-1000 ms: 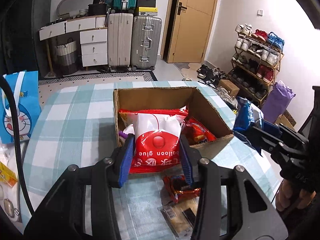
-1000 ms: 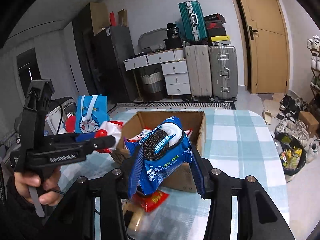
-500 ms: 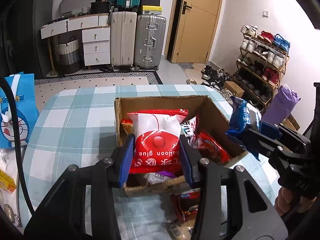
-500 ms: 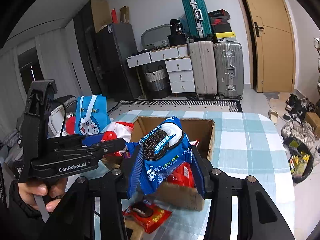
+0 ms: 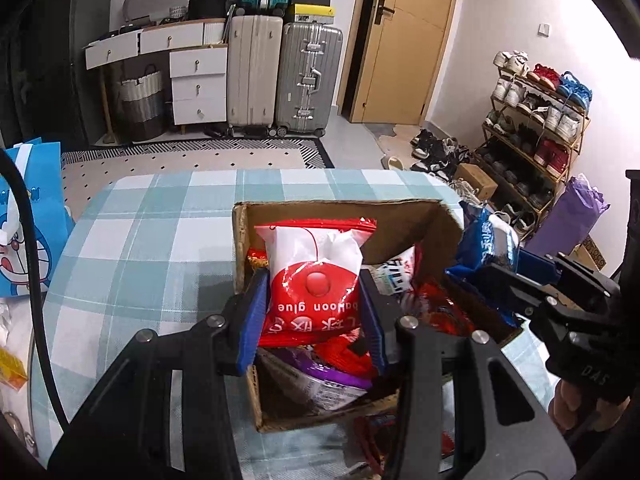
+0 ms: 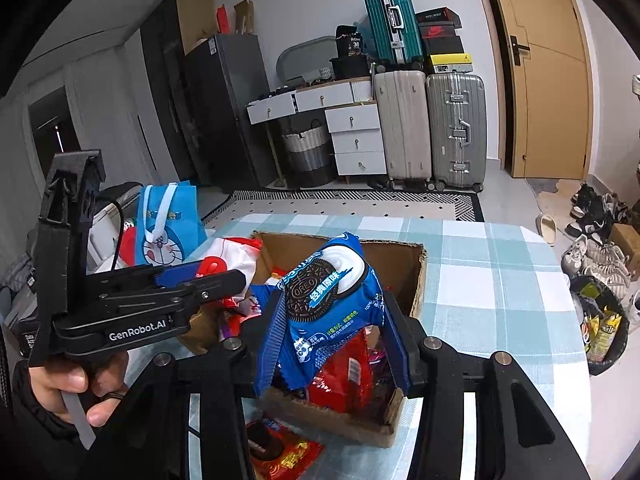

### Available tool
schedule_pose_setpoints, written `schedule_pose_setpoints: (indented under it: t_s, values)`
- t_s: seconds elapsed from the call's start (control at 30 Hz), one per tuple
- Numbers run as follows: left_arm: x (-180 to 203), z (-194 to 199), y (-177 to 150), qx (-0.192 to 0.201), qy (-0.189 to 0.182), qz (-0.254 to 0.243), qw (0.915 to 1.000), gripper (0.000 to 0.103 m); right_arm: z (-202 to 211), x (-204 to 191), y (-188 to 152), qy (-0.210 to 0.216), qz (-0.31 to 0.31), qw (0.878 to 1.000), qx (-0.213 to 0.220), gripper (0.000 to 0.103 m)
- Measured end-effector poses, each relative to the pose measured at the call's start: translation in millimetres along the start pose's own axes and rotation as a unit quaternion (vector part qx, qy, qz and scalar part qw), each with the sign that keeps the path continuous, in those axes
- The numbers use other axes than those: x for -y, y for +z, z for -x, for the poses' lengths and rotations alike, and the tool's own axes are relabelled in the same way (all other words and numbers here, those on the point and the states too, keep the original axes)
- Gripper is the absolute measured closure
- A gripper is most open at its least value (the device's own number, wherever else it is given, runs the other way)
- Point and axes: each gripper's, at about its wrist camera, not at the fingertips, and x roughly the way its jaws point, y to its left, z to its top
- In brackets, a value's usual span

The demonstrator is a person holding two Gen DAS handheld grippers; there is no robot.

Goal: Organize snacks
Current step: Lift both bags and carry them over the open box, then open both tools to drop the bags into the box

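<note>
A cardboard box [image 5: 240,240] sits on the surface [image 5: 152,232], snack packets [image 6: 344,376] in it. Another packet [image 6: 280,452] lies on the surface just near of the box. A gift bag [image 6: 168,224] stands far left.

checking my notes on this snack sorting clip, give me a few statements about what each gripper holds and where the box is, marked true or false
1. The left gripper holds a red and white packet. True.
2. The right gripper has open jaws with nothing between them. False: it is shut on a blue Oreo pack.
3. The cardboard box is empty. False: several snack packets lie inside it.
4. The box stands on a checked tablecloth. True.
5. A red snack pack lies on the cloth outside the box. True.
6. Both held packs already rest on the box floor. False: both are held above it.
</note>
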Motion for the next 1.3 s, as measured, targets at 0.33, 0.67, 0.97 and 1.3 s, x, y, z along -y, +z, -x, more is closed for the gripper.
schedule_pose_setpoints:
  t_s: [0.33,0.67,0.97,1.3]
  values:
    - [-6,-15,4,-0.004,-0.007,0.002,1.0000,0.063,-19,7,4,0.000,0.003,1.000,-0.011,0.057]
    - [-7,-32,8,-0.009,-0.002,-0.004,0.9999,0.063,-45,10,4,-0.006,0.008,1.000,-0.025,0.057]
    - [4,-50,9,-0.018,-0.004,-0.018,0.9997,0.063,-54,18,3,-0.016,0.005,1.000,-0.022,0.056]
    - [5,-41,6,-0.016,-0.007,-0.022,0.9996,0.037,-31,21,3,-0.031,0.006,0.999,0.004,0.051]
